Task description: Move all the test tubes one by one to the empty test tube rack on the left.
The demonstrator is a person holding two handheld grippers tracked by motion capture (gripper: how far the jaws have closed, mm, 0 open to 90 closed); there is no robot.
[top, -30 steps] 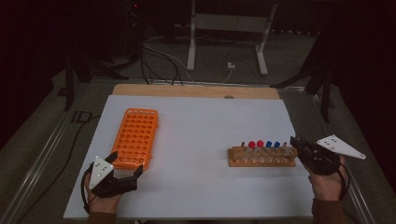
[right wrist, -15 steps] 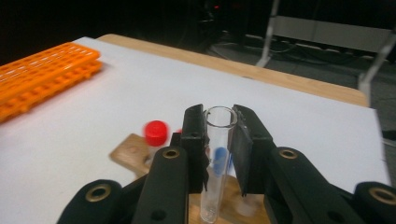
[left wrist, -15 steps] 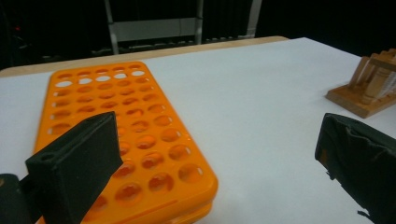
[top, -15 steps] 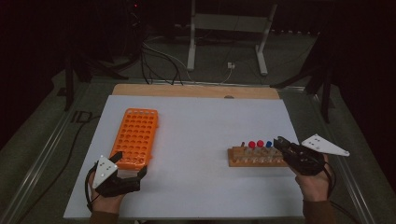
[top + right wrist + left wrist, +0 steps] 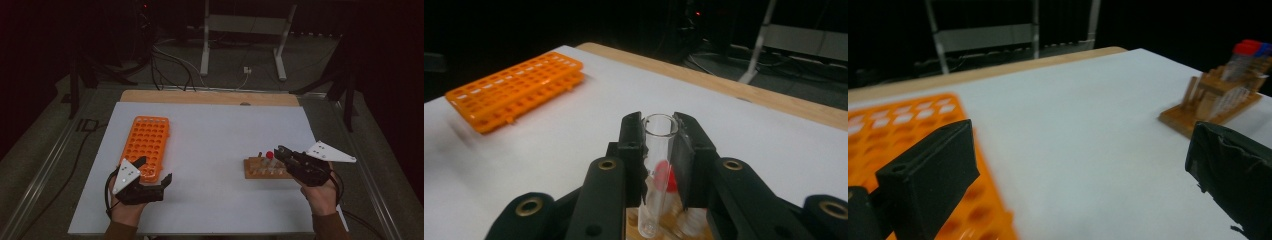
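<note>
My right gripper (image 5: 658,131) is shut on a clear, uncapped glass tube (image 5: 655,170) that stands upright over the wooden tube rack (image 5: 672,224). A red-capped tube (image 5: 665,176) shows just behind it. In the high view the right gripper (image 5: 280,151) reaches over the wooden rack (image 5: 257,168) from the right, beside the red cap (image 5: 269,154). My left gripper (image 5: 155,171) stands open at the near end of the orange rack (image 5: 148,142). Its own view has the gripper (image 5: 1078,170) wide open over bare mat, the orange rack (image 5: 893,130) at left and the wooden rack (image 5: 1210,105) far right.
A white mat (image 5: 215,135) covers the table, with a wooden strip (image 5: 210,96) along its far edge. Cables and a metal stand (image 5: 240,45) lie on the floor beyond. The orange rack's holes look empty.
My right gripper has moved left along the wooden rack, now covering the blue-capped tubes. My left gripper has shifted a little to the right.
</note>
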